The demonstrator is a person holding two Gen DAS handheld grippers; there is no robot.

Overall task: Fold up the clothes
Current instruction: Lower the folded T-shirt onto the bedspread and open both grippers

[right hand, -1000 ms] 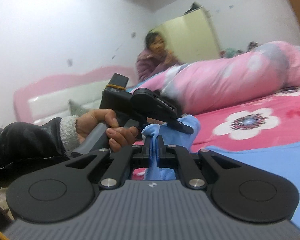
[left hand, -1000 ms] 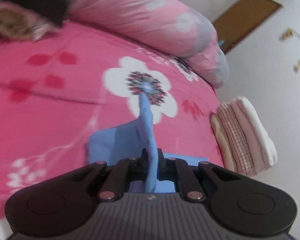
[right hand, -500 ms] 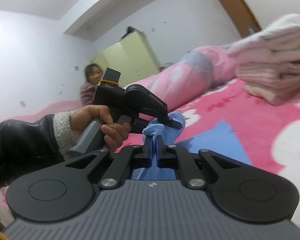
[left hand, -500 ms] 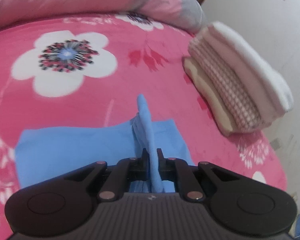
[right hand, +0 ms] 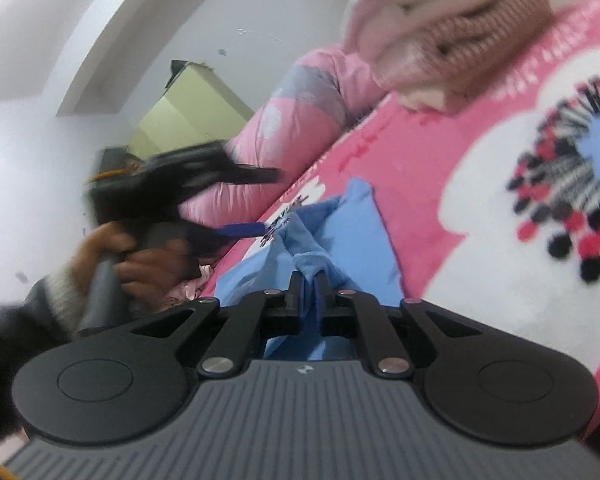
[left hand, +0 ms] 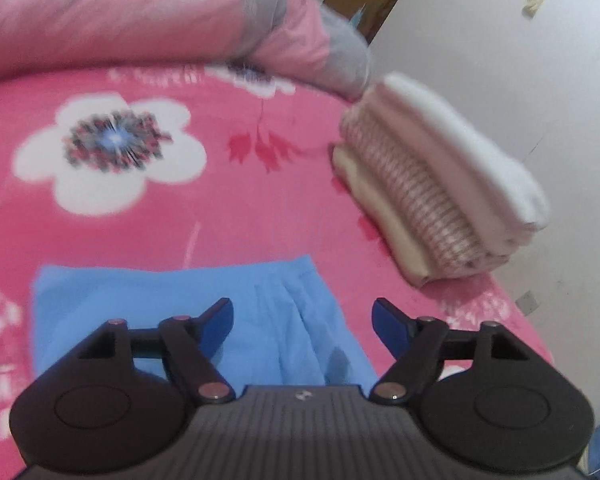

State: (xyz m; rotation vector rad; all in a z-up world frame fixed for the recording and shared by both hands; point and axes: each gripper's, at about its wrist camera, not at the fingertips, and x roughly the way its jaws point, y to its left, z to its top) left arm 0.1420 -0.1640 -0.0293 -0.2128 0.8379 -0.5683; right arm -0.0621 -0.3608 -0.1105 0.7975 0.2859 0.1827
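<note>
Creased blue cloth (left hand: 204, 300) on plush floral blanket (left hand: 240, 208)

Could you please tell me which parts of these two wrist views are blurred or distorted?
Left wrist view: fisheye bends the bed; the flower print and folded stack are motion-smeared. Right wrist view: the hand with the left gripper is smeared; the blue cloth is sharper.

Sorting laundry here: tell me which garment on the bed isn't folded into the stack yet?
The blue garment, lying alone on the pink floral bedspread; the others sit folded in the stack beside the wall.
</note>
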